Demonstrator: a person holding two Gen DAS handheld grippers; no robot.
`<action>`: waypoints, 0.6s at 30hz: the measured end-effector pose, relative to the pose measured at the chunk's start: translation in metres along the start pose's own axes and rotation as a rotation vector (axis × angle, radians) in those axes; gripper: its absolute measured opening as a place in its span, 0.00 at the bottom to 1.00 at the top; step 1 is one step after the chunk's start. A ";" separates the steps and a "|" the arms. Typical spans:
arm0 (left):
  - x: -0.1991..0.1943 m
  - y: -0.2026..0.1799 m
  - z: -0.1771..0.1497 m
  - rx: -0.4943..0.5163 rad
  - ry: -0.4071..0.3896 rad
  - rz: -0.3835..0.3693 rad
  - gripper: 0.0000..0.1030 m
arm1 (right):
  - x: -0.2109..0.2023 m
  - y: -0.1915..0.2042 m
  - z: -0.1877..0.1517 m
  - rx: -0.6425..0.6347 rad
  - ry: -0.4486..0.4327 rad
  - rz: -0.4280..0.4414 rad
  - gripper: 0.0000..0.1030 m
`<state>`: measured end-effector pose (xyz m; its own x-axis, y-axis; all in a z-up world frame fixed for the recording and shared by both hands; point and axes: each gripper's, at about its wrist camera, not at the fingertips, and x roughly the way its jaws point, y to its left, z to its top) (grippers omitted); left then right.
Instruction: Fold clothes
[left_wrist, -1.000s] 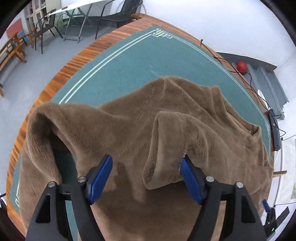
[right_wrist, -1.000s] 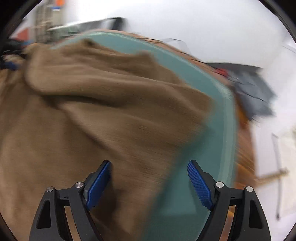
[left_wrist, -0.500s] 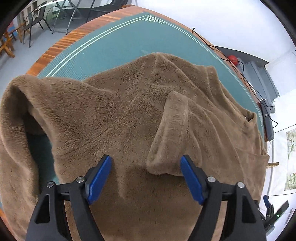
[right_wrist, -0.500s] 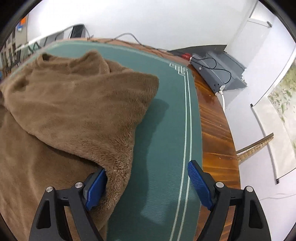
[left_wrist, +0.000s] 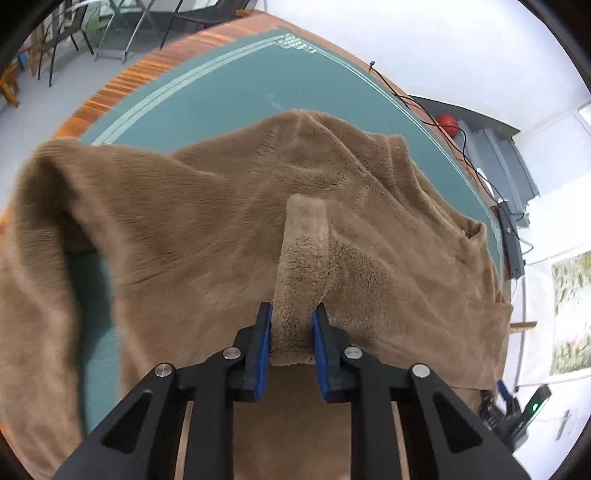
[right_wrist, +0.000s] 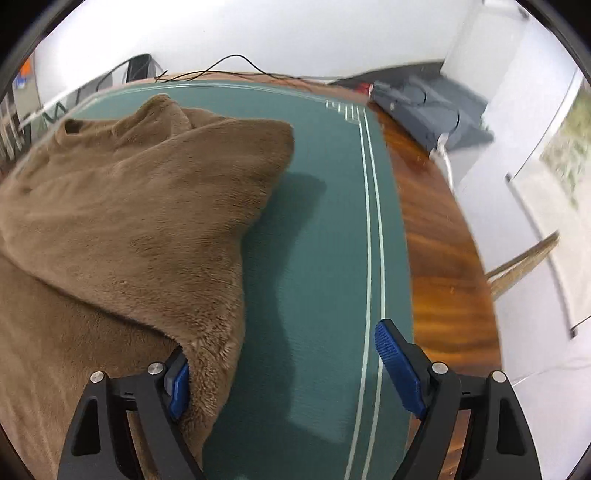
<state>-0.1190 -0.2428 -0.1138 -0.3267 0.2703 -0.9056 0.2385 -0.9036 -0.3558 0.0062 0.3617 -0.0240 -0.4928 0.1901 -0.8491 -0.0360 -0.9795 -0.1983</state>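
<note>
Green matting with pale border lines covers my wooden table (left_wrist: 110, 92), and chairs stand on the grey floor beyond it. Through the left wrist camera, the brown fleece garment (left_wrist: 184, 229) sprawls across the mat, one edge hanging over the near side. My left gripper (left_wrist: 291, 332) is closing its jaws on a raised cuff-like flap (left_wrist: 304, 258), pads already pressing the pile, probably to lift that part for a fold. Over on the right wrist camera, my right gripper (right_wrist: 284, 365) stands wide, one pad tucked under the garment's (right_wrist: 129, 206) edge, the other over bare mat (right_wrist: 317, 258), holding nothing. Cables and a grey unit (right_wrist: 424, 107) sit by the white wall.
</note>
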 end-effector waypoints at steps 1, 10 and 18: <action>0.002 0.001 -0.003 0.018 0.019 0.023 0.23 | 0.000 0.001 -0.001 -0.006 0.005 0.003 0.83; -0.006 -0.013 -0.017 0.155 -0.030 0.192 0.59 | -0.046 0.015 0.012 -0.050 -0.045 0.044 0.83; 0.011 -0.023 -0.013 0.133 -0.043 0.203 0.68 | -0.063 0.053 0.036 -0.015 -0.121 0.275 0.83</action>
<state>-0.1159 -0.2151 -0.1186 -0.3240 0.0666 -0.9437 0.1815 -0.9746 -0.1311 0.0041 0.2954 0.0372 -0.5821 -0.0924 -0.8079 0.1259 -0.9918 0.0228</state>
